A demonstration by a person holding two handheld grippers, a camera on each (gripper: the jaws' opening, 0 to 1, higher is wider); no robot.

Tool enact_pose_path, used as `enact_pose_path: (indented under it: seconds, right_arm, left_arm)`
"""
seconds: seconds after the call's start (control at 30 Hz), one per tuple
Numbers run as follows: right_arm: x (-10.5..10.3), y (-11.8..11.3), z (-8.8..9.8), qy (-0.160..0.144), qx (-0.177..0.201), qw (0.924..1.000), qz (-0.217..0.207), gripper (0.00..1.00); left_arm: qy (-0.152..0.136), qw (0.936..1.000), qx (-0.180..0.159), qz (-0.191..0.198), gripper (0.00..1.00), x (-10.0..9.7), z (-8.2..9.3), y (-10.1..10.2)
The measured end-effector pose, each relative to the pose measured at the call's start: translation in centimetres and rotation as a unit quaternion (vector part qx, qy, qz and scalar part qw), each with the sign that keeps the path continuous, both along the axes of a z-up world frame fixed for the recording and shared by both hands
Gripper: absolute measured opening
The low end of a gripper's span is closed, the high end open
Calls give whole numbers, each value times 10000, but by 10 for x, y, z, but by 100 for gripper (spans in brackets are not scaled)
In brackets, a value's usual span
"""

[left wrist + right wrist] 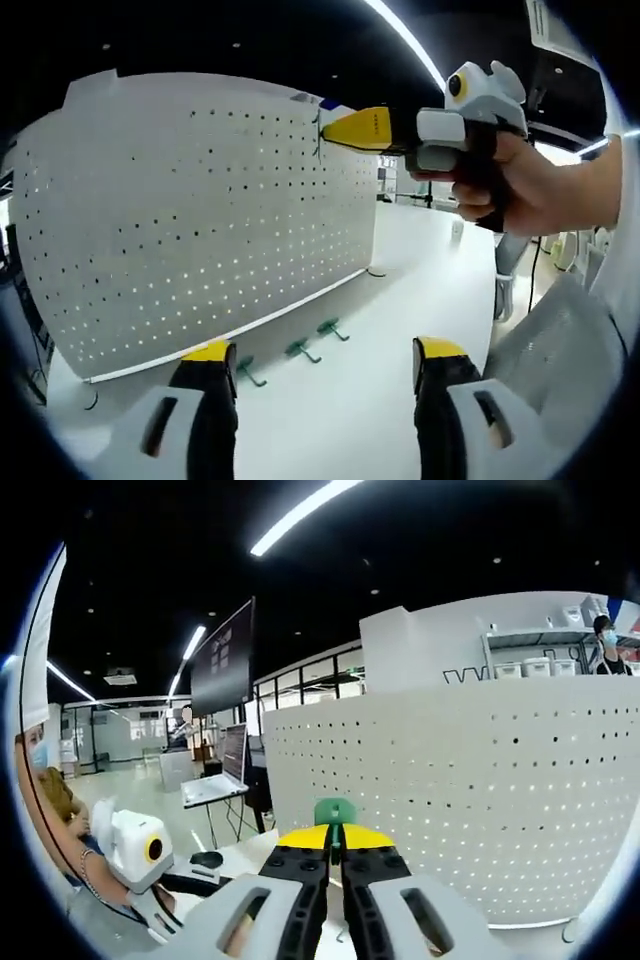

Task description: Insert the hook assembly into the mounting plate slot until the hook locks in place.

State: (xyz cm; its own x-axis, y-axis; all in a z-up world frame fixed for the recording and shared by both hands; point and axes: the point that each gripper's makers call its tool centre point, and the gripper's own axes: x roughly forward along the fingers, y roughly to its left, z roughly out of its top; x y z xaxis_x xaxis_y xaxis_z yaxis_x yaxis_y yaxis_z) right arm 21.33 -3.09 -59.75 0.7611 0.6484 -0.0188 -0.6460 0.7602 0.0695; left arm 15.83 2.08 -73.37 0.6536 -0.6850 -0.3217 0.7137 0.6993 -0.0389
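My right gripper (pixel 335 858), clamped on a green hook (pixel 334 811), apparently meets the pegboard (pixel 200 210) near its top edge; left gripper (pixel 325 365) gapes empty

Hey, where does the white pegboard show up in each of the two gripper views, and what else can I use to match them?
Left gripper view: the white pegboard stands upright on the table, spanning the left and centre.
Right gripper view: the pegboard spans the centre and right, behind the right tool, which is shut on a green hook.
Shared landmark: the right tool, upper right in the left gripper view, at the pegboard's top edge.
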Motion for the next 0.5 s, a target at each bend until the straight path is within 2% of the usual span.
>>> enact_pose_path:
  seconds: [0.5]
  right_arm:
    - [34,-15,15,-36,-130,9988,-479,0]
  left_arm:
    - [94,9998,8,185,72,-2,-8,9]
